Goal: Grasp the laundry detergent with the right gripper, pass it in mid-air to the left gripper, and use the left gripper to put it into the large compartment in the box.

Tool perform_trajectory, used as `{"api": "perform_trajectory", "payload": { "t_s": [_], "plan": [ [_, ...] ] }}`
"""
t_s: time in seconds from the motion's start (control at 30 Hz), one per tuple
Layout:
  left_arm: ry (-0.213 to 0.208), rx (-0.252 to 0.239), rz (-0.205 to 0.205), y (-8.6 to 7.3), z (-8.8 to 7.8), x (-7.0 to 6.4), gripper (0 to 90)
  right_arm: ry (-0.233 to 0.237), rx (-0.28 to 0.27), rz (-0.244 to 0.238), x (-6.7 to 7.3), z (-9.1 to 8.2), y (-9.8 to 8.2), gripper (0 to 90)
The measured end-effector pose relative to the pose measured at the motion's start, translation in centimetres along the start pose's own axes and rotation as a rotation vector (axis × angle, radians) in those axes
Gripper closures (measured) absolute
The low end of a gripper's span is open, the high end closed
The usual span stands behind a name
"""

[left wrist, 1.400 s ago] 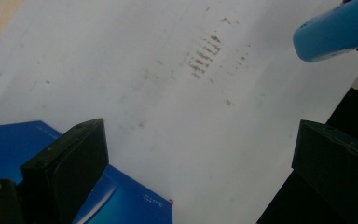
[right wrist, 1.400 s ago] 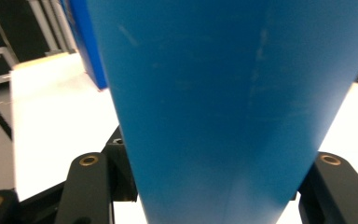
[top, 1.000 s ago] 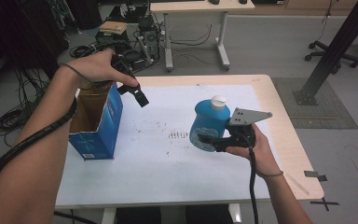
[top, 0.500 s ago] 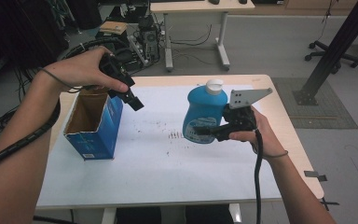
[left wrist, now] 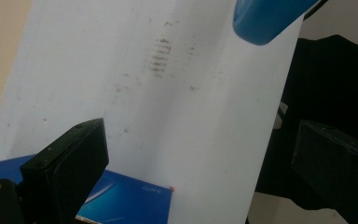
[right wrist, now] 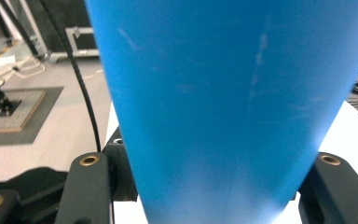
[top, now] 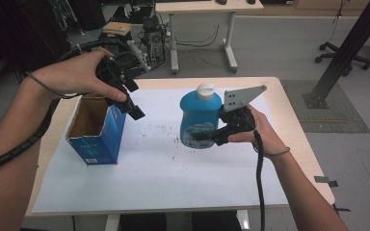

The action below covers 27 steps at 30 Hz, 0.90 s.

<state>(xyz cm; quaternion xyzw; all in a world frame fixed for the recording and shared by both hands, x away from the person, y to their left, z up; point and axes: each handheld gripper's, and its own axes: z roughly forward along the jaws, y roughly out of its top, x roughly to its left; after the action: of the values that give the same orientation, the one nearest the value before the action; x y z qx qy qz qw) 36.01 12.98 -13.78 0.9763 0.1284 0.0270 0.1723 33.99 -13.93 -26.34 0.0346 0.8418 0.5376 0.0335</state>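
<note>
Lifted since the earlier frame: blue bottle point(top: 200, 120) now hangs above the white sheet point(top: 164, 163), a bit left of and higher than its former spot, centre of the high view. Right gripper point(top: 211, 137) pinches the bottle's lower body from the right side; in the right gripper view its black jaws press both flanks of the blue wall point(right wrist: 228, 102). Left gripper point(top: 136, 111) has shifted right, upper left of frame, hovering over the open blue box point(top: 99, 132). Its jaws stand spread with nothing between; bottle base point(left wrist: 265, 21) shows at that view's top.
</note>
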Motion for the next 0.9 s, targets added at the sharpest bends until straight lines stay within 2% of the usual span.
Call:
{"api": "perform_trajectory", "payload": {
  "t_s": [0.17,0.2,0.27,0.67,0.9],
  "plan": [
    [0.002,0.004,0.04,1.1,-0.1,-1.0,3.8,0.01,0.021,-0.017,0.1,0.8,0.6,42.7],
    [0.003,0.007,0.067,1.7,-0.1,-1.6,3.9,0.012,0.023,-0.018,0.1,0.9,0.7,42.6],
    [0.003,0.007,0.067,1.7,-0.1,-1.6,3.9,0.024,0.031,-0.025,0.1,1.4,0.9,42.6],
    [-0.007,0.017,0.137,3.4,0.1,-3.3,4.0,0.047,0.059,-0.043,0.1,2.8,1.4,42.7],
    [-0.014,0.019,0.16,4.0,0.3,-3.8,4.0,0.06,0.073,-0.058,0.2,3.6,1.7,42.7]
  ]
}}
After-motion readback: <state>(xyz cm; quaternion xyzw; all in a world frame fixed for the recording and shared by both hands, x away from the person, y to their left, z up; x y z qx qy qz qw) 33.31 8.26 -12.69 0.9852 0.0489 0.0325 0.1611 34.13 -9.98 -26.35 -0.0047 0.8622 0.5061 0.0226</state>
